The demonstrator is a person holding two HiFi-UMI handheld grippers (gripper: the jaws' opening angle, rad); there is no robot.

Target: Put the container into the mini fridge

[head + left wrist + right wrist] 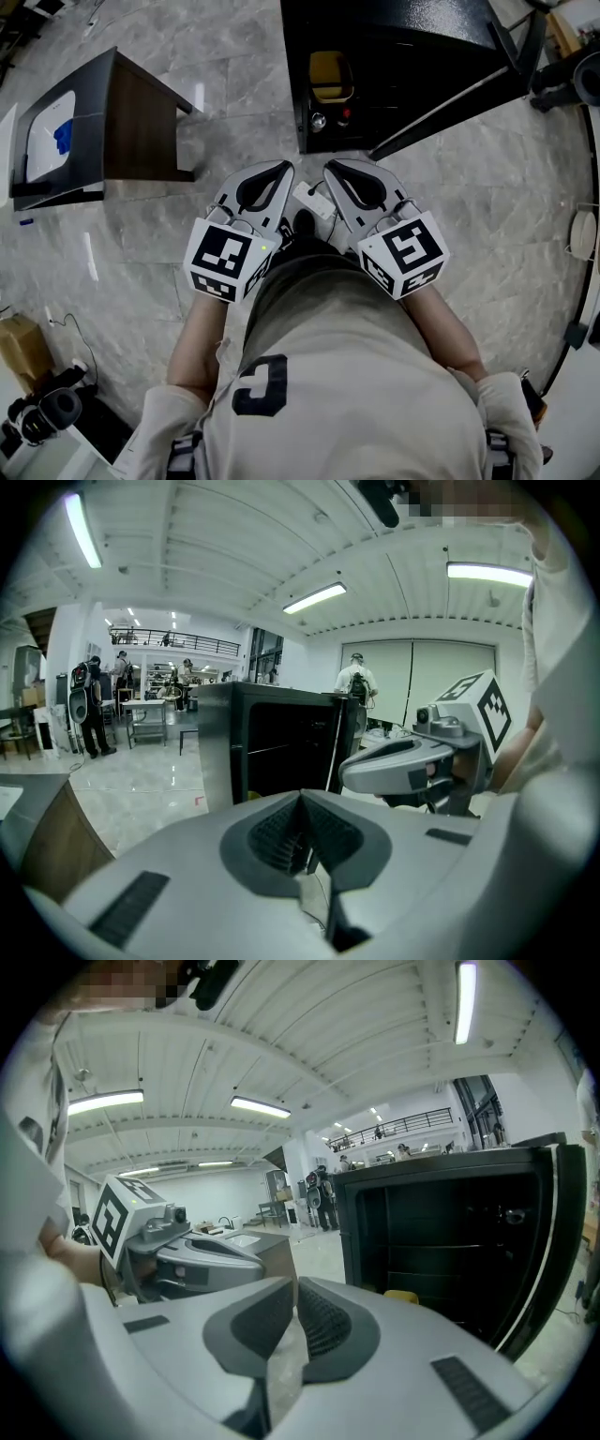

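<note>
The black mini fridge (pixel 403 56) stands on the floor ahead of me with its door (pixel 450 103) swung open to the right. A yellow container (pixel 330 75) sits inside it, low at the left, and shows as a yellow edge (pixel 401 1296) in the right gripper view. My left gripper (pixel 283 169) and right gripper (pixel 330 169) are held side by side close to my body, short of the fridge. Both are shut with nothing between the pads. The fridge's dark inside (pixel 281 752) fills the middle of the left gripper view, with the right gripper's body (pixel 412 761) beside it.
A dark side table (pixel 141 122) holding a white sheet with a blue item stands at the left. A white power strip (pixel 314 202) with a cable lies on the floor between the grippers. A cardboard box (pixel 23 352) sits at lower left. People stand far off (pixel 89 705).
</note>
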